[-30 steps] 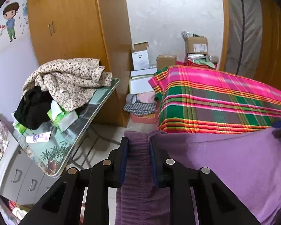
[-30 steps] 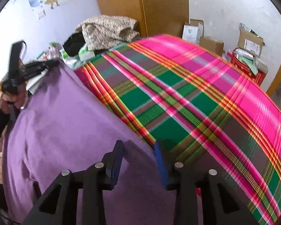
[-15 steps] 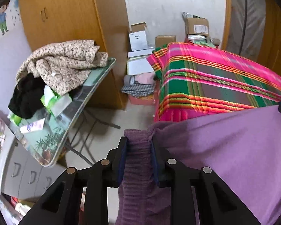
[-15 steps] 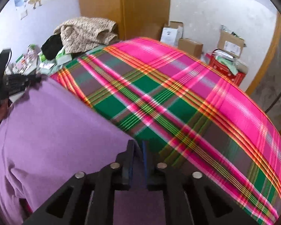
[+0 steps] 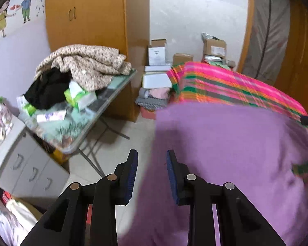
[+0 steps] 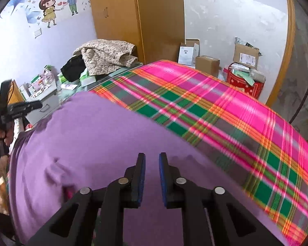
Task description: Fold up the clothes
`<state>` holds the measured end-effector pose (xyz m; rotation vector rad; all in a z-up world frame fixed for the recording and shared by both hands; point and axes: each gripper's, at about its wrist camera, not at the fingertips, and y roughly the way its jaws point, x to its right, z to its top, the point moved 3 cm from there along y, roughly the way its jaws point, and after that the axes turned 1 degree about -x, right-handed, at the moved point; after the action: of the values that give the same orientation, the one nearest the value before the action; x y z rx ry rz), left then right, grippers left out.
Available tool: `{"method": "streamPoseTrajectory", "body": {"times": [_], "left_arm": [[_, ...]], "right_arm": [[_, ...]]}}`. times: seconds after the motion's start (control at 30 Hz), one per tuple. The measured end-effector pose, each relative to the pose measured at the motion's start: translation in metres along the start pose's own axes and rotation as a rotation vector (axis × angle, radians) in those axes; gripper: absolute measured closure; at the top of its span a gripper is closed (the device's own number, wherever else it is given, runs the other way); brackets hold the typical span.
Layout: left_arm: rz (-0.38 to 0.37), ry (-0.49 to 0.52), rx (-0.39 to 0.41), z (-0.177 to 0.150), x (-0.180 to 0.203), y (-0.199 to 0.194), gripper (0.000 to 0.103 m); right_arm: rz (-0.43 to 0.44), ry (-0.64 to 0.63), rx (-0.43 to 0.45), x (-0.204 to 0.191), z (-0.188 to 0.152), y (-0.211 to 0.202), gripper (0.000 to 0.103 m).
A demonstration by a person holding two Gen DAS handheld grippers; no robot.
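Note:
A purple garment [image 5: 232, 153] lies spread over the near end of a bed with a pink and green plaid cover [image 5: 225, 86]. My left gripper [image 5: 152, 164] is open at the garment's left edge, over the floor, with nothing pinched. My right gripper [image 6: 152, 164] sits low over the purple garment [image 6: 96, 139]. Its jaws are nearly together, with purple cloth in the narrow gap. The right wrist view shows the left gripper [image 6: 16, 108] at far left, held in a person's hand, apart from the cloth. The garment's near hem is hidden under my fingers.
A glass-topped folding table [image 5: 104, 102] left of the bed carries a beige floral garment [image 5: 86, 65], a black one and small packets. Grey drawers [image 5: 26, 168] stand near it. A wooden wardrobe [image 5: 88, 16] and cardboard boxes [image 6: 207, 63] line the back wall.
My left gripper has opened and let go of the purple cuff it held. The garment has dropped flat onto the bed. My right gripper closed earlier and stays narrow.

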<state>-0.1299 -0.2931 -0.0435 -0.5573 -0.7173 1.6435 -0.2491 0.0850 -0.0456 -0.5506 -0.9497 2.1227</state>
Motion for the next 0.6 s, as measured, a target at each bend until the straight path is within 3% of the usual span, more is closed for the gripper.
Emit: {"method": "streamPoseTrajectory", "body": {"times": [0.23, 0.37, 0.6], "left_arm": [[0.012, -0.035, -0.063, -0.064, 0.004, -0.015, 0.073], [-0.012, -0.070, -0.022, -0.063, 0.009, -0.035, 0.073], [-0.147, 0.030, 0.045, -0.047, 0.087, -0.062, 0.073]], "right_arm": [[-0.036, 0.108, 0.000, 0.004, -0.039, -0.038, 0.081], [-0.086, 0.210, 0.012, 0.021, -0.063, -0.064, 0.081], [-0.162, 0.377, 0.040, 0.071, -0.121, -0.108, 0.081]]}}
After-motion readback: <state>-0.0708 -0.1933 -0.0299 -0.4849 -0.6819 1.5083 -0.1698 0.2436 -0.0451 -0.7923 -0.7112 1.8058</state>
